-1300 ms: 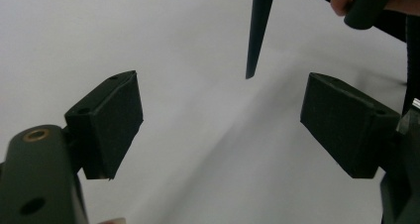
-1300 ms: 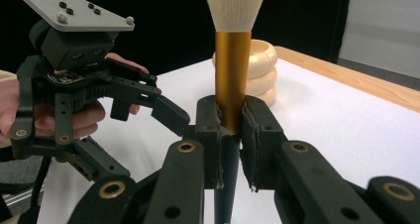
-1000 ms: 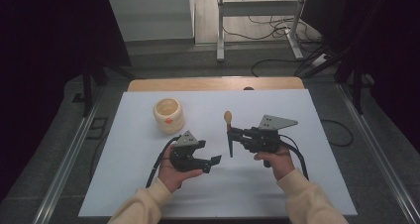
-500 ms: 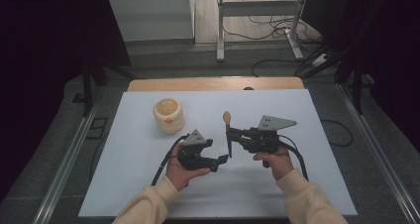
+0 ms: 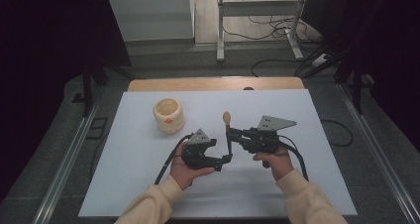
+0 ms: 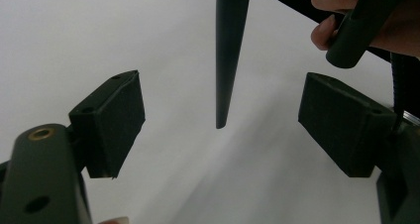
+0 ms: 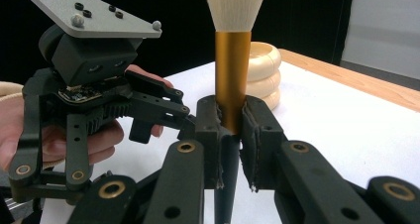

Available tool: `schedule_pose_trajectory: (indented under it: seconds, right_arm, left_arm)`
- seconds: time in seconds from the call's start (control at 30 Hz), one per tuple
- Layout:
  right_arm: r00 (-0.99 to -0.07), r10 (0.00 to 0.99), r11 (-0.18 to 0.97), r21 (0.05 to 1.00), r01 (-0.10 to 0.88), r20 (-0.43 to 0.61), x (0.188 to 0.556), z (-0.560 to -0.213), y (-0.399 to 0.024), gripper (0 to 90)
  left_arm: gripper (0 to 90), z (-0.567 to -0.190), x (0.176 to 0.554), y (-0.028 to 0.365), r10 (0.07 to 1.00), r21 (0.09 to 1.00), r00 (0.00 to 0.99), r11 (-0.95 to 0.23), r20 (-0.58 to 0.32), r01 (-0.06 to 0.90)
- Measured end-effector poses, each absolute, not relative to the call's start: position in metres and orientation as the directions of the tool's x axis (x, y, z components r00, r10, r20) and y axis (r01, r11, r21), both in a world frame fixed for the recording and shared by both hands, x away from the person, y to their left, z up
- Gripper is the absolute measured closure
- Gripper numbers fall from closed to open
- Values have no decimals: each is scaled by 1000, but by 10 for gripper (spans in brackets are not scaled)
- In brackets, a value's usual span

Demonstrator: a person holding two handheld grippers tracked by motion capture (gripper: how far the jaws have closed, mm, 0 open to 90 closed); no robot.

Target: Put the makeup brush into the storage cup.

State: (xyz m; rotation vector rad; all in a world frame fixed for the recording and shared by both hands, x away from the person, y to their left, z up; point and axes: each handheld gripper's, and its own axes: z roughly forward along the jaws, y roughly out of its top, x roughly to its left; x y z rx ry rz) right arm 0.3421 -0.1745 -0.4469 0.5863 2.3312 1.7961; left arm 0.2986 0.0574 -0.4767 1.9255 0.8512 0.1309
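Upright in the clamped right claw (image 7: pixel 230 135), the brush (image 5: pixel 227 135) hangs tip-down; its handle sits between the wide left claw's (image 6: pixel 218 120) pads.

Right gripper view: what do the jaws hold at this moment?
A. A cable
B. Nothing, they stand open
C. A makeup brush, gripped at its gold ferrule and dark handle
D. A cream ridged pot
C. In the right gripper view the right gripper has its pads pressed on the brush, bristles up, just where the gold ferrule meets the dark handle; the cream pot stands apart behind it on the table.
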Motion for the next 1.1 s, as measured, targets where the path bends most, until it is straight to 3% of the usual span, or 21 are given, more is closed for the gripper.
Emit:
schedule_pose_trajectory:
  seconds: [0.17,0.5,0.97,1.1]
  right_arm:
    - [-915,384,214,952,219,124,342,-448,-175,791]
    - [-917,379,209,953,217,126,342,-448,-174,790]
    - [-918,371,209,950,233,144,341,-453,-171,790]
    - [-919,368,208,950,232,144,341,-452,-171,790]
  left_arm:
    - [191,-476,303,54,613,826,746,-260,-259,500]
    - [321,-480,307,49,626,840,741,-245,-244,484]
    - [767,-479,313,45,594,848,763,-240,-256,472]
    - [788,-477,313,45,590,845,769,-259,-246,469]
